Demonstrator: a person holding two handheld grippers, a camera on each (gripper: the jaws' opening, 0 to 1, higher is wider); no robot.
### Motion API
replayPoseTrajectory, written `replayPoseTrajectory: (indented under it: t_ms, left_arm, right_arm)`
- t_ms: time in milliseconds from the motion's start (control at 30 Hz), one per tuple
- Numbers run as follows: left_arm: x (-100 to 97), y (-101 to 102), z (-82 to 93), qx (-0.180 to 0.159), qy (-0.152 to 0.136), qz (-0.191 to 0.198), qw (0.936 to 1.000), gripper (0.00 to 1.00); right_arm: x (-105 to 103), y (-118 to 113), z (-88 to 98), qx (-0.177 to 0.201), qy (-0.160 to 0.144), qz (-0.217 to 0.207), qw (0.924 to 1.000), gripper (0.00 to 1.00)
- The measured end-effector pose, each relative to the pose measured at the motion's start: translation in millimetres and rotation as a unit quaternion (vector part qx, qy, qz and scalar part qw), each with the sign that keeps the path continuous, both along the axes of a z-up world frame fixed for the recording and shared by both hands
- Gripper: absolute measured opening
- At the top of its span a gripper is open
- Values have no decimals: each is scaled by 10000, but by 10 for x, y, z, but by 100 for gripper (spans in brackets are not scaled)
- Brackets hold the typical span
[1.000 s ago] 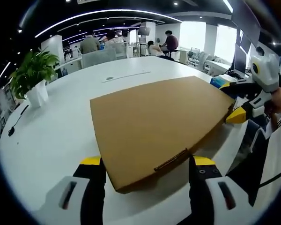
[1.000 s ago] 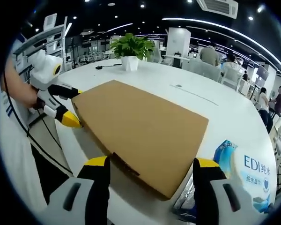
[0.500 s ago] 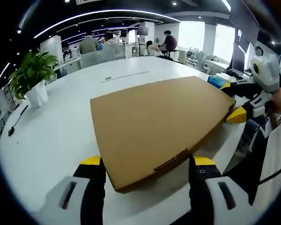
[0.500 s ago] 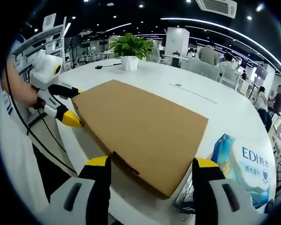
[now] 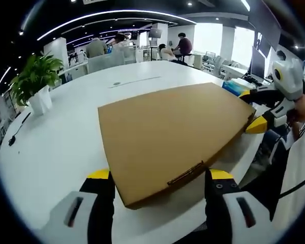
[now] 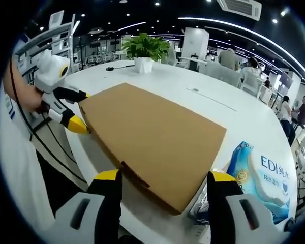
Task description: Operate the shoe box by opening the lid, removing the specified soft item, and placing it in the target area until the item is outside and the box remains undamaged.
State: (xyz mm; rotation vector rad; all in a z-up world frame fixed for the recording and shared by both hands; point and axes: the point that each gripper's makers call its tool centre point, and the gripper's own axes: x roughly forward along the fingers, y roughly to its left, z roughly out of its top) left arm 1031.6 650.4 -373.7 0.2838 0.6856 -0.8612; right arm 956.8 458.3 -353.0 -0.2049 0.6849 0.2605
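Right now the shoe box (image 5: 173, 132) lies flat and closed on the white table (image 5: 56, 147), its brown cardboard lid down, near the table's edge on the person's side. In the left gripper view the left claw (image 5: 161, 175) stands wide, its yellow-tipped jaws on either side of one short end of the box without visibly pressing it. In the right gripper view the right claw (image 6: 165, 177) is likewise spread wide, straddling the opposite end of the box. Each claw also appears in the other's view, at the box's far corner, held by a hand (image 6: 25, 99). A blue and white tissue pack (image 6: 262, 178) rests on the table just beside the box. A potted plant (image 5: 35, 81) stands well apart, farther across the table. People sit at desks in the background.
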Motion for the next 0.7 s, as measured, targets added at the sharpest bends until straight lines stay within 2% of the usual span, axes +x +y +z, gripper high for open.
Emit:
replayPoseTrajectory:
  t_ms: [700]
  left_arm:
    - [-91,10,-48,-8,26,-60,10000,73]
  right_arm:
    - [-159,-37,-21,-33,104,15,9999,67]
